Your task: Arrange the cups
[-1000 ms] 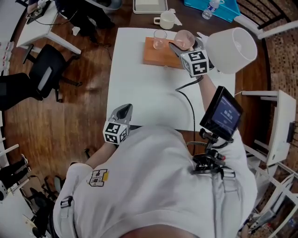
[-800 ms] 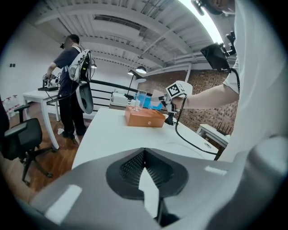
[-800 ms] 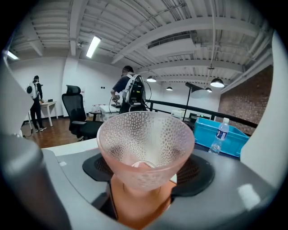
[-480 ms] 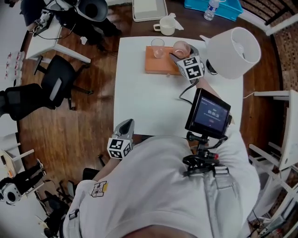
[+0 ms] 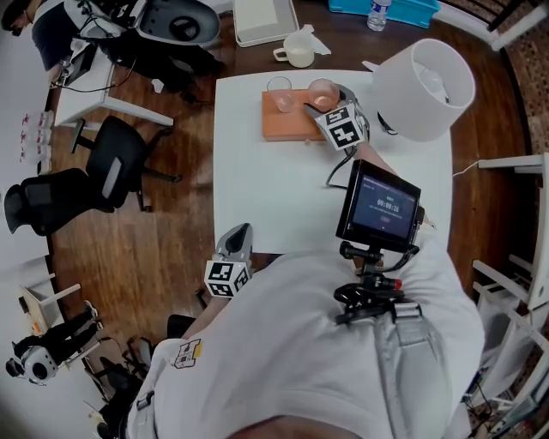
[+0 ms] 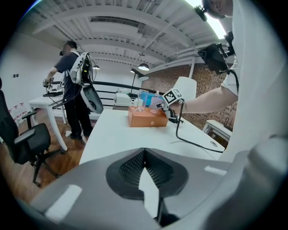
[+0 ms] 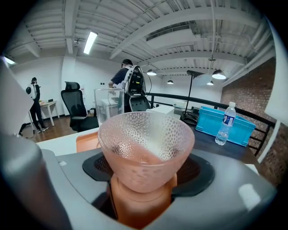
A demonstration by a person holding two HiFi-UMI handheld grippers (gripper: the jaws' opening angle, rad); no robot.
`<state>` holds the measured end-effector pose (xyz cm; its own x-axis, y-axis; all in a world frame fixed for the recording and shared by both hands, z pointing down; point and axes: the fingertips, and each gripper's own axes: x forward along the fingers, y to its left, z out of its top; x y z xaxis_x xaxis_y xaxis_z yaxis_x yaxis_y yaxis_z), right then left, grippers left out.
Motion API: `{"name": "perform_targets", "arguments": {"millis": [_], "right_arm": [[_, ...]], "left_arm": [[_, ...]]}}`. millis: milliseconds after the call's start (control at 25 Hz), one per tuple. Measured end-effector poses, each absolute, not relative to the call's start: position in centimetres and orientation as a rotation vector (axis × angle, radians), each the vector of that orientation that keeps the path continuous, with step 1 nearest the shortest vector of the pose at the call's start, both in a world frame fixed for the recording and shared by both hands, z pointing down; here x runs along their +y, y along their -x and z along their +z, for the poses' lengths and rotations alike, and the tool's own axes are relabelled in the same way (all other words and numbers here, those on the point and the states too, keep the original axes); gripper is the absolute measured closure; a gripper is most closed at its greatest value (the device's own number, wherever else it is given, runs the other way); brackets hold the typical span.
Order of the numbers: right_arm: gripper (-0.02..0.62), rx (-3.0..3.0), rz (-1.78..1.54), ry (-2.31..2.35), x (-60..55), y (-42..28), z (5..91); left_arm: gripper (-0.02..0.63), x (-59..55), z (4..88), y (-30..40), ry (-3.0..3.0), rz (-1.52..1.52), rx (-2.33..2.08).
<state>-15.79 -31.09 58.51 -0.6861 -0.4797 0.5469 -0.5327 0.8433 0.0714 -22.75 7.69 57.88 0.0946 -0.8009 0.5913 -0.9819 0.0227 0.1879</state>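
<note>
On an orange box (image 5: 287, 120) at the far end of the white table (image 5: 257, 189) stands a clear glass cup (image 5: 279, 87). Just right of it is a pink dimpled cup (image 5: 324, 93), upright, at the box's right end. My right gripper (image 5: 330, 105) is shut on that pink cup (image 7: 146, 143), which fills the space between its jaws; the clear glass (image 7: 109, 105) rises just behind on the left. My left gripper (image 5: 238, 236) hangs at the table's near edge, shut and empty (image 6: 145, 155), pointing toward the orange box (image 6: 147, 117).
A big white lamp shade (image 5: 422, 86) stands right of the box. A cable (image 5: 339, 171) runs across the table. Beyond the table are a cream mug (image 5: 296, 51), a white tray (image 5: 264, 13), a blue crate (image 7: 231, 128) and a water bottle (image 7: 223, 128). An office chair (image 5: 111, 171) is on the left.
My right gripper has come down with the pink cup to the orange box, next to the clear glass. The left gripper has stayed at the table's near edge.
</note>
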Motion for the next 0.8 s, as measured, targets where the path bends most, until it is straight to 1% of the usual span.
{"name": "perform_targets", "arguments": {"millis": [480, 520, 600, 680, 800], "right_arm": [[0.212, -2.481, 0.093, -0.717, -31.0, 16.6, 58.9], [0.19, -2.491, 0.095, -0.702, -30.9, 16.9, 58.9], [0.124, -2.508, 0.113, -0.683, -30.6, 17.2, 58.8], [0.1, -2.514, 0.122, -0.672, -30.5, 17.2, 58.8], [0.089, -2.536, 0.134, -0.674, -30.5, 16.7, 58.4]], "left_arm": [[0.606, 9.6, 58.0, 21.8, -1.743, 0.425, -1.802], [0.606, 9.8, 58.0, 21.8, -1.731, 0.418, -1.811], [0.606, 10.1, 57.8, 21.7, -1.709, 0.406, -1.832], [0.606, 10.4, 57.6, 21.4, -1.692, 0.401, -1.849], [0.606, 10.8, 57.5, 20.4, -1.683, 0.401, -1.857]]}}
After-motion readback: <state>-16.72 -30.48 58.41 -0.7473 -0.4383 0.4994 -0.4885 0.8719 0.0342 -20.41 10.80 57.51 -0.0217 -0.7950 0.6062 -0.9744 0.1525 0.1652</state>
